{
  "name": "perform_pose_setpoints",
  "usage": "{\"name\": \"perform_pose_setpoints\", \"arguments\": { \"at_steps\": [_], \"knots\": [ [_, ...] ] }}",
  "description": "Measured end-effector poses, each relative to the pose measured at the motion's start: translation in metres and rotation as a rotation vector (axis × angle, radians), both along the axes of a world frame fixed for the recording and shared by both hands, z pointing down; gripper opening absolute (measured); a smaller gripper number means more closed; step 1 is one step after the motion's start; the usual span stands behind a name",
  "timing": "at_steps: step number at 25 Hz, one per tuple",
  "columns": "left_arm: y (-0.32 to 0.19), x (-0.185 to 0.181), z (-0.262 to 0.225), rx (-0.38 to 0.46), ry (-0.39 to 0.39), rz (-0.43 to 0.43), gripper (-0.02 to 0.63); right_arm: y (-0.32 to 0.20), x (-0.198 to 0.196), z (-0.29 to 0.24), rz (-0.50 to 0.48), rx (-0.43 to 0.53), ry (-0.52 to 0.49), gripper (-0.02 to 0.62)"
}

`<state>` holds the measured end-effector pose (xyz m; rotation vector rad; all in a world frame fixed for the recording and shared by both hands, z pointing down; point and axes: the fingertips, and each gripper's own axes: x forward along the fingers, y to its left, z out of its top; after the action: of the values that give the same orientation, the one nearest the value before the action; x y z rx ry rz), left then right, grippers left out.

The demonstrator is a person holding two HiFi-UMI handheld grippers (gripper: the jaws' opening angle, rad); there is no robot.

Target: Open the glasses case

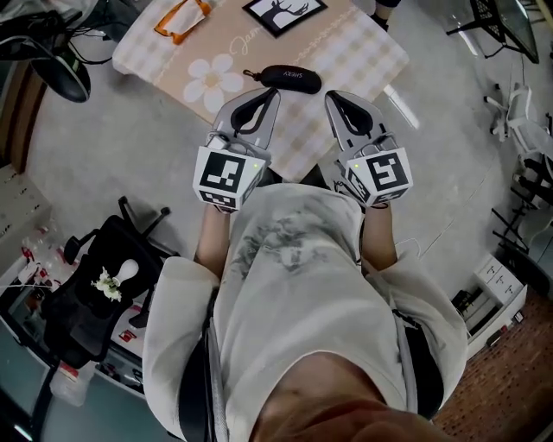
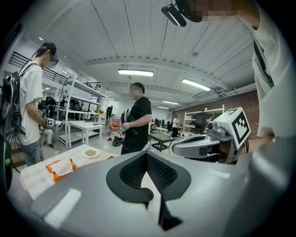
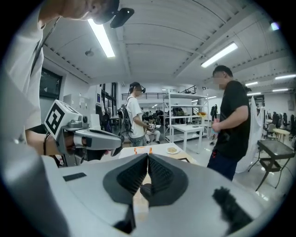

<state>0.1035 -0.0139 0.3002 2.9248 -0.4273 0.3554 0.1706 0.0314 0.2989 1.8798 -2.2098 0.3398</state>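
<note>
The black case lies closed on the table, near its front edge; just short of it, one to each side, are the tips of the left hand-held gripper and the right hand-held gripper; both have their jaws pressed together with nothing between them; farther back on the table lie an orange item and a framed picture

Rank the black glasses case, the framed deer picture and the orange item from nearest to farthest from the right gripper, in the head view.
1. black glasses case, just ahead and left of the right gripper.
2. framed deer picture, farther on, beyond the case.
3. orange item, far off to the left.
</note>
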Motion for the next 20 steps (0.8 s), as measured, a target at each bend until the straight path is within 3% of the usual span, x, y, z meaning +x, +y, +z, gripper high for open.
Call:
{"name": "perform_pose_setpoints", "arguments": {
  "at_steps": [9, 20],
  "knots": [
    [-0.019, 0.020, 0.031, -0.031, -0.038, -0.059, 0.003, -0.021, 0.025, 0.034, -0.049, -0.067, -0.017, 0.017],
    [-0.032, 0.038, 0.079, -0.098, -0.089, -0.073, 0.003, -0.038, 0.046, 0.081, -0.081, -0.160, -0.013, 0.018]
  ]
}}
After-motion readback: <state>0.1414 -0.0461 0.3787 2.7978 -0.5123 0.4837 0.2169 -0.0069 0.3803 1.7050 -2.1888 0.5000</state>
